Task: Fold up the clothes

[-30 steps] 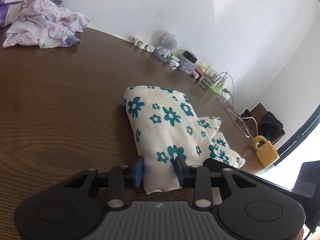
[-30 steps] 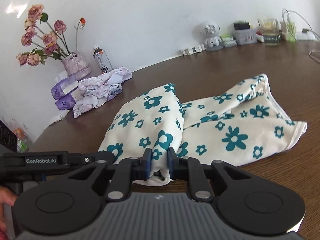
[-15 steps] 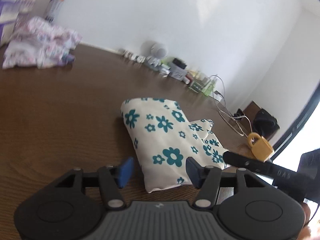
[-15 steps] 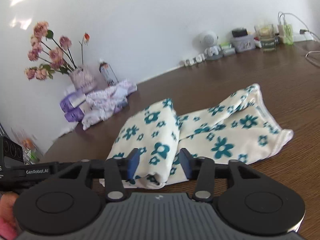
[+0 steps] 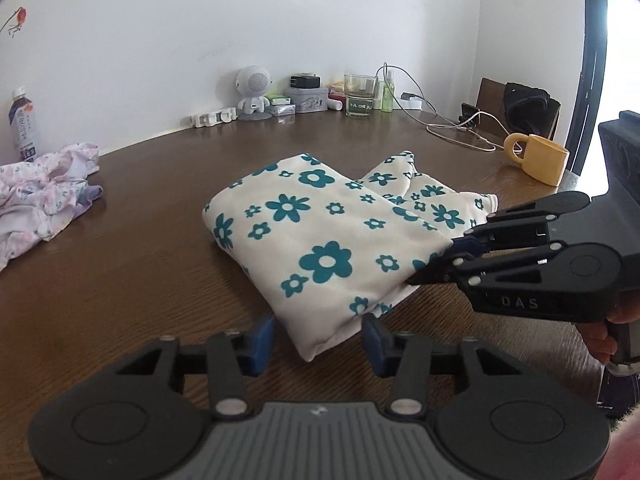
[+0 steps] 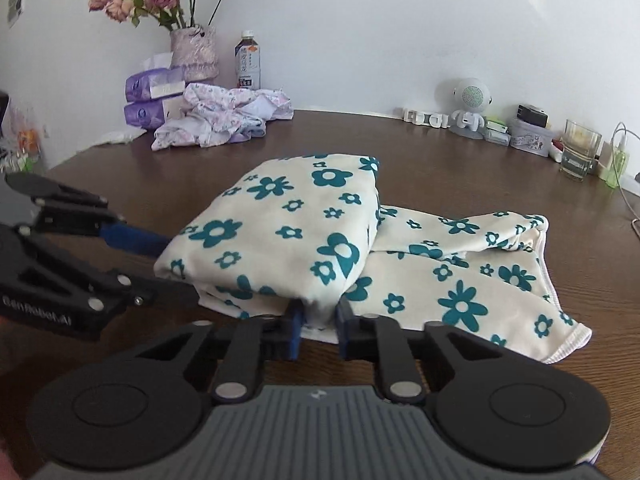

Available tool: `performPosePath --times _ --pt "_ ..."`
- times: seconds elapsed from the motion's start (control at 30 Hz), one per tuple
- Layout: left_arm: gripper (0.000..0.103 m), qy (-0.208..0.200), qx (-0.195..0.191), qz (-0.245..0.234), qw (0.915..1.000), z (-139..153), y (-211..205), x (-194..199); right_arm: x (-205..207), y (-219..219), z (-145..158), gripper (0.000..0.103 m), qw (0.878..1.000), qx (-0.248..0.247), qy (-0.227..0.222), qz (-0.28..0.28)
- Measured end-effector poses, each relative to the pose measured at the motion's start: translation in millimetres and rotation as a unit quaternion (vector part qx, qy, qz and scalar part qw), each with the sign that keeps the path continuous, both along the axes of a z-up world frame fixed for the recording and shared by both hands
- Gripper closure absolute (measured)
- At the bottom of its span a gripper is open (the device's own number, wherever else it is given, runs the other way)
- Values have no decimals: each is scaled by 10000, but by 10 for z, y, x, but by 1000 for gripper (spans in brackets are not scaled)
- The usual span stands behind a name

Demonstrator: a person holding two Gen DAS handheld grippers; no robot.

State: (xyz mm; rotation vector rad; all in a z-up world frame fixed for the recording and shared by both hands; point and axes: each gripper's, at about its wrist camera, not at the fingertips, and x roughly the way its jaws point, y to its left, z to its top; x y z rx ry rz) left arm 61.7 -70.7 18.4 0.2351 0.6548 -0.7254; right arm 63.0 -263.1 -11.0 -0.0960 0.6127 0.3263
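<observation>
A cream garment with teal flowers [image 5: 320, 240] lies folded on the brown table [image 5: 140, 280], its upper layer doubled over a longer lower layer [image 6: 460, 280]. My left gripper [image 5: 318, 344] is open, and the garment's near corner lies loose between its blue pads [image 5: 260, 340]. From the right wrist view, this left gripper [image 6: 176, 266] reaches in at the garment's left edge. My right gripper [image 6: 320, 326] is shut on the front fold of the garment [image 6: 280, 220]. In the left wrist view the right gripper [image 5: 432, 264] pinches the garment's right edge.
Crumpled pink-flowered clothes [image 6: 220, 120] lie at the back left beside tissue packs [image 6: 152, 98], a flower vase [image 6: 194, 54] and a bottle [image 6: 248, 60]. Along the wall stand a small speaker figure [image 5: 253, 92], a glass [image 5: 360, 96] and cables [image 5: 452, 128]. A yellow mug [image 5: 536, 158] sits near the right edge.
Both grippers let go of the garment half a second ago. The right one has shut on the front fold again; the left stays open and has swung to face the wall.
</observation>
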Motion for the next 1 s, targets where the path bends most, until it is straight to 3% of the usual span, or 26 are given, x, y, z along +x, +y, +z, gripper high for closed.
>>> performPosePath --times 0.1,0.23,0.3,0.37,0.4,0.5,0.6,0.67,0.7,0.73,0.87,1.0 --pt "66 -37 37 19 10000 -18 -5 -10 27 -22 -19 92 9999 98 64 -106" --pt "64 -103 72 38 9999 -10 -24 -49 -25 -104 27 78 9993 342 46 -131" --pt "65 -147 98 45 9998 -5 -34 -71 -37 -140 38 79 9990 403 28 -180" --pt "88 -116 44 109 9999 -3 -19 -65 -16 -141 22 92 9991 382 62 -192" --pt "90 -100 17 141 9998 -1 -12 -62 1 -118 5 92 9993 325 91 -183" --pt "89 -53 -64 237 9997 2 9 -53 -28 -26 10 92 9999 -76 -13 -85" --pt "71 6 -173 318 9993 2 32 -50 -57 -22 56 83 9998 -173 -49 -44" --pt "75 -5 -223 357 9991 -19 18 -52 -62 -48 80 83 9999 -12 -110 -81" --pt "88 -42 -227 386 9990 -27 5 -57 -54 -33 68 84 9999 -43 -124 -93" --pt "92 -79 -230 415 9988 -35 -8 -63 -44 -11 50 92 9998 -99 -133 -104" --pt "92 -188 -227 355 9989 -20 -3 -87 -69 88 12 92 9985 -485 -233 -40" --pt "90 -245 -170 322 9990 -32 -12 -100 -67 46 39 91 9989 -446 -161 33"
